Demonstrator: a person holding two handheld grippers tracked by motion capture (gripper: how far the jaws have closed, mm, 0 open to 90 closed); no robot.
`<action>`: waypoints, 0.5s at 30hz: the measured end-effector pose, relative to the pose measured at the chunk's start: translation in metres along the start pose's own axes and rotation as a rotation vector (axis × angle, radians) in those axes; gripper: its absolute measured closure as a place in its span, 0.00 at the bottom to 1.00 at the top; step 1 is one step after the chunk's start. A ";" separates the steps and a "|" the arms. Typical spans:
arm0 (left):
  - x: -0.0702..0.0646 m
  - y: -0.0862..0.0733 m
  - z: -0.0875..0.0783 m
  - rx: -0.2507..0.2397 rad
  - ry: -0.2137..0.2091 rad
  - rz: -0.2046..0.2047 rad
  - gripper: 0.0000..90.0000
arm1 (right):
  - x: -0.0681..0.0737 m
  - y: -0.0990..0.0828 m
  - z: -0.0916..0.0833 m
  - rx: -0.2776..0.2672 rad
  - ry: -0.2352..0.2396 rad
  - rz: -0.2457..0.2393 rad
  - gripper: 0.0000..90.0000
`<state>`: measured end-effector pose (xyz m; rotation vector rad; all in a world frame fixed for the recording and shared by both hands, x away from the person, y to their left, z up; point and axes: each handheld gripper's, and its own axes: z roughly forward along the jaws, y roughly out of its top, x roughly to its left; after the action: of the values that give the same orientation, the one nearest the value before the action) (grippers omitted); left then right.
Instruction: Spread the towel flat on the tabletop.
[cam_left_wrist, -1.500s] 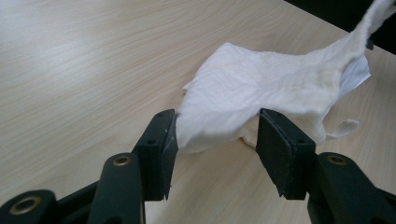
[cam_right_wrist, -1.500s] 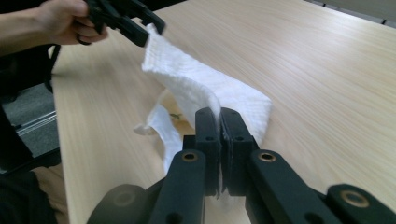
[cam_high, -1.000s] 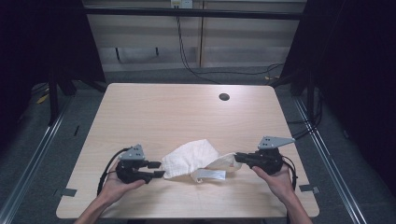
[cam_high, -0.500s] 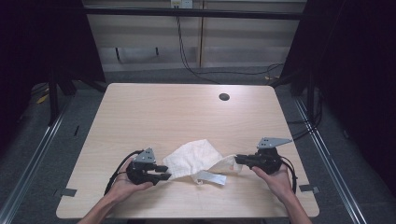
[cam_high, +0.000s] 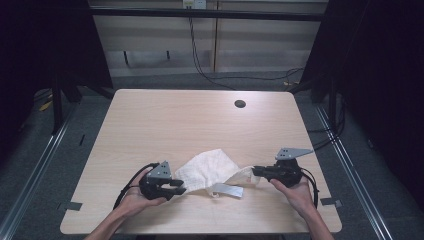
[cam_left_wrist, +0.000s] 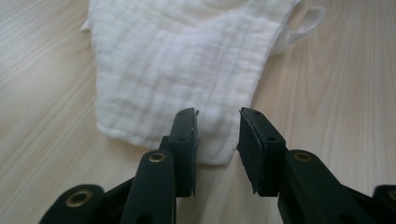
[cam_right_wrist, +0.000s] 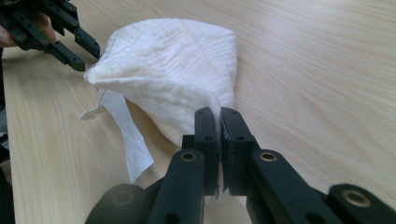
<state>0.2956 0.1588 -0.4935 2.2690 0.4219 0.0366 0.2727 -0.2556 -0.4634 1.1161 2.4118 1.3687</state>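
Observation:
A crumpled white cloth (cam_high: 210, 167) lies on the wooden table (cam_high: 200, 125) near its front edge, with a flat white strip (cam_high: 227, 190) trailing from it. My left gripper (cam_high: 179, 186) is at the cloth's left corner. In the left gripper view its jaws (cam_left_wrist: 218, 123) stand apart over the cloth's (cam_left_wrist: 187, 60) hem after closing partway, and the pads do not press on it. My right gripper (cam_high: 255, 171) is shut on the cloth's right end, and the fabric (cam_right_wrist: 173, 65) rises from between its jaws (cam_right_wrist: 219, 114). The left gripper (cam_right_wrist: 88, 57) shows at the far corner.
A dark round hole (cam_high: 240, 104) sits in the table's far right part. Small tape marks (cam_high: 70, 205) lie at the front corners. Metal rails run along both sides and cables (cam_high: 200, 65) hang behind. A white loop (cam_left_wrist: 310, 21) pokes out from the cloth's far side.
My left gripper has moved right and down to the cloth's left corner, and its jaws have narrowed. The right gripper has kept still with the cloth in it.

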 end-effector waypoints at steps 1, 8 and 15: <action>0.001 -0.001 0.001 -0.003 -0.002 -0.001 0.74 | 0.000 0.000 0.000 0.001 0.001 -0.001 0.96; -0.003 -0.001 0.008 0.013 -0.015 0.013 0.74 | 0.002 -0.001 0.002 0.012 0.003 -0.005 0.95; -0.010 0.005 0.016 0.026 -0.008 0.016 0.64 | 0.003 -0.001 0.006 0.027 0.005 -0.011 0.95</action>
<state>0.2902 0.1413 -0.4994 2.2974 0.4025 0.0301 0.2728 -0.2502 -0.4672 1.1055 2.4429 1.3414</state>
